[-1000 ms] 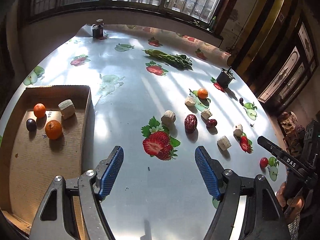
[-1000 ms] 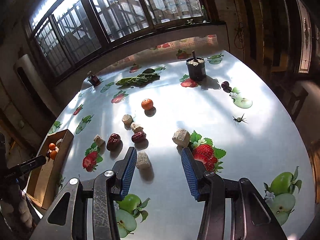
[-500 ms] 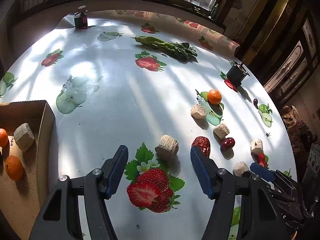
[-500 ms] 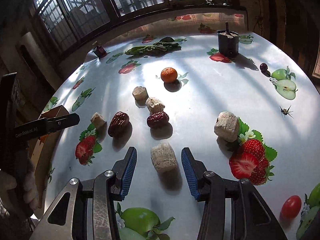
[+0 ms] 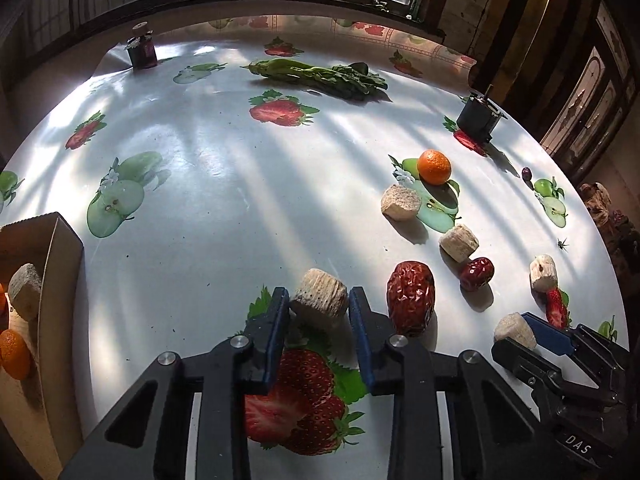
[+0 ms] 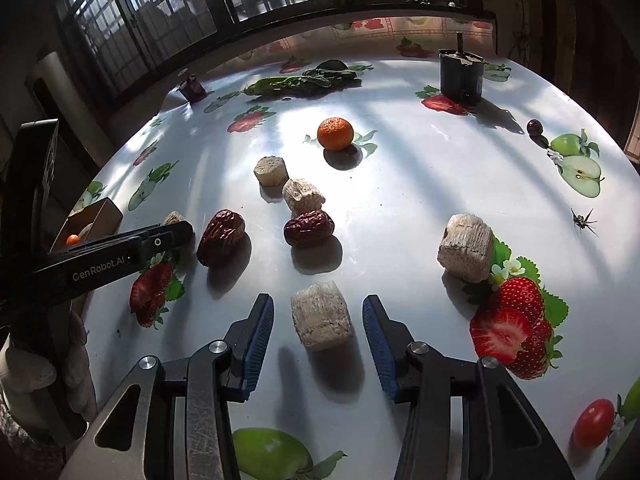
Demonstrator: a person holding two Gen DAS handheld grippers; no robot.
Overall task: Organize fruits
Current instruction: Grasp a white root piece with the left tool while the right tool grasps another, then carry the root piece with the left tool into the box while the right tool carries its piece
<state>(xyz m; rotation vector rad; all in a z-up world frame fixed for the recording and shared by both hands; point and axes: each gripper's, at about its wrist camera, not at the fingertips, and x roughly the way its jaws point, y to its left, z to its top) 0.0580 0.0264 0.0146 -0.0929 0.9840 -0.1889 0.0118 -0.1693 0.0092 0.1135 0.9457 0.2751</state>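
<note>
With two oranges (image 5: 14,354) and a pale chunk (image 5: 25,296) sitting in the cardboard box (image 5: 60,280) and most fruit lying loose on the bench (image 5: 224,208), the left tool (image 5: 319,306) is pinching a beige chunk (image 5: 320,302), while the right tool (image 6: 319,340) is straddling, unclenched, another chunk (image 6: 321,316).

The bench (image 5: 224,208) has a glossy white cover printed with red strawberries and green apples. The left tongs (image 5: 319,310) and the right tongs (image 6: 318,320) are black with blue pads. The cut chunks (image 6: 321,316) are pale beige, the dates (image 6: 221,236) dark red and wrinkled. The mandarin (image 6: 335,133) is orange, the box (image 5: 56,300) brown cardboard.
</note>
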